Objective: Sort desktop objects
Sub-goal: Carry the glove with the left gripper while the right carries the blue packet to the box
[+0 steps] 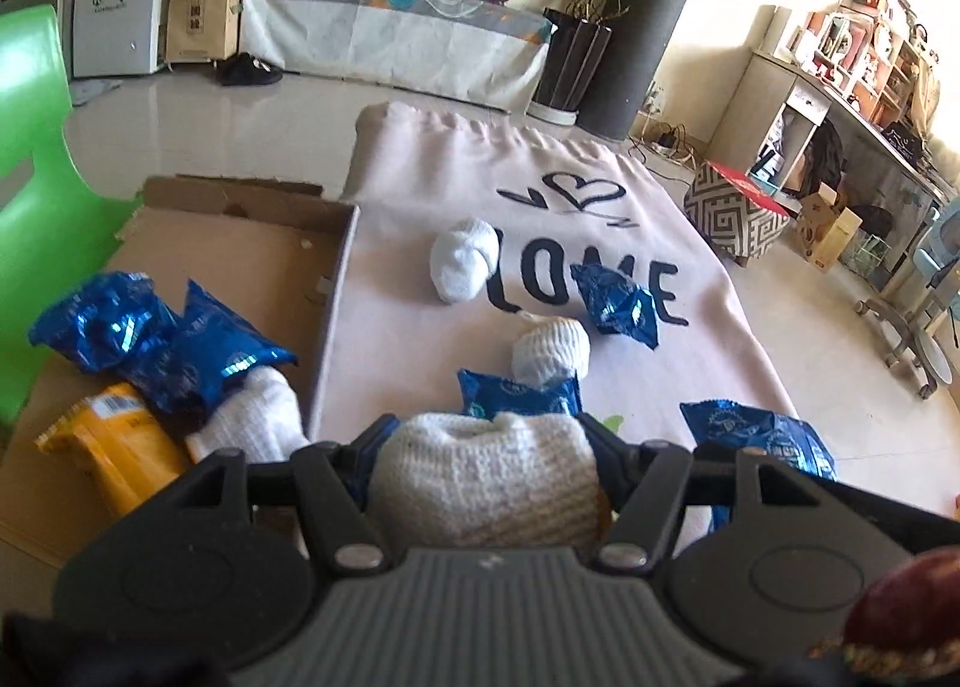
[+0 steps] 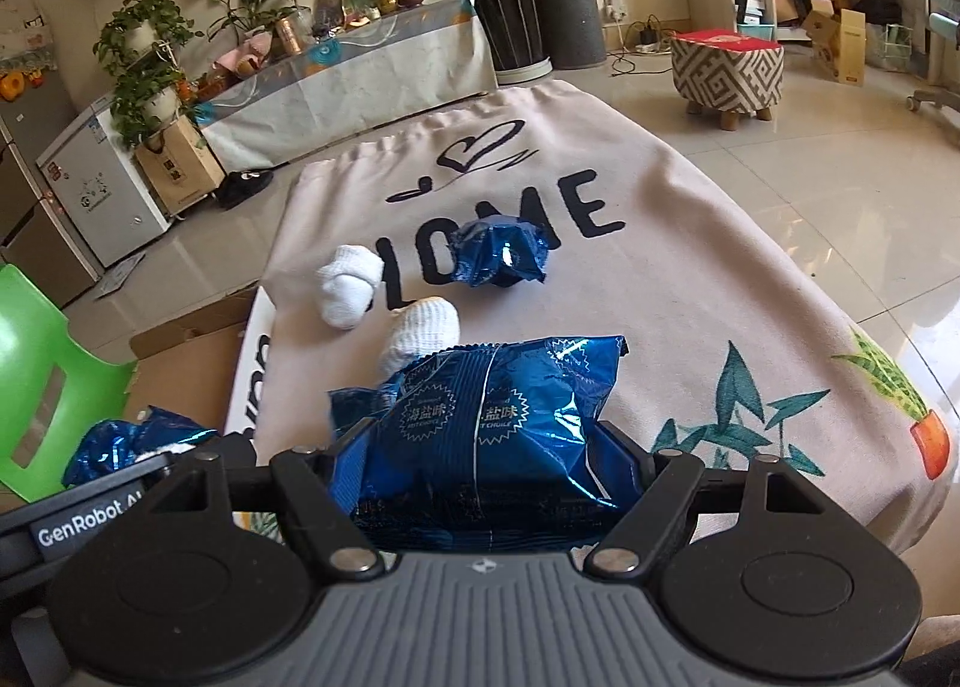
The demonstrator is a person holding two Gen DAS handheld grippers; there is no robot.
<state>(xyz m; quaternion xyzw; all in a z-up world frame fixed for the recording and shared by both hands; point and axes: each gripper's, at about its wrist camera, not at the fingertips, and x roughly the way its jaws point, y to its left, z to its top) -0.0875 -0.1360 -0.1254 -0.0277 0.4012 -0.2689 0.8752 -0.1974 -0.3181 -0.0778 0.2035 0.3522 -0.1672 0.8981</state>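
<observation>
Nearest, left wrist view: I see a cream knitted sock roll [image 1: 489, 480] right against the camera, wedged between the fingers of my left gripper [image 1: 489, 447], which is clenched on it and holds it clear of the cloth.
Nearest, right wrist view: my right gripper [image 2: 489, 447] grips a blue snack bag [image 2: 498, 423] across its middle; the foil bulges out ahead of the jaws.
Table cover: a beige cloth [image 1: 540, 183] printed with "HOME" and a heart, spread under everything.
On the cloth: a white sock ball [image 1: 463, 260] lies beside the lettering; a second, ribbed sock ball [image 1: 551, 348] sits nearer me; a crumpled blue packet [image 1: 618, 300] lies on the letters just right of it.
More packets: one flat blue packet [image 1: 519, 396] lies just ahead of the left fingers, touching the ribbed ball; another blue bag [image 1: 762, 435] lies to the right.
Cardboard tray: a shallow cardboard box [image 1: 240, 243] at the left edge of the cloth holds two blue bags [image 1: 156, 336], a yellow packet [image 1: 114, 447] and a white sock roll [image 1: 258, 417].
Beside the tray: a green plastic chair [image 1: 36, 159].
</observation>
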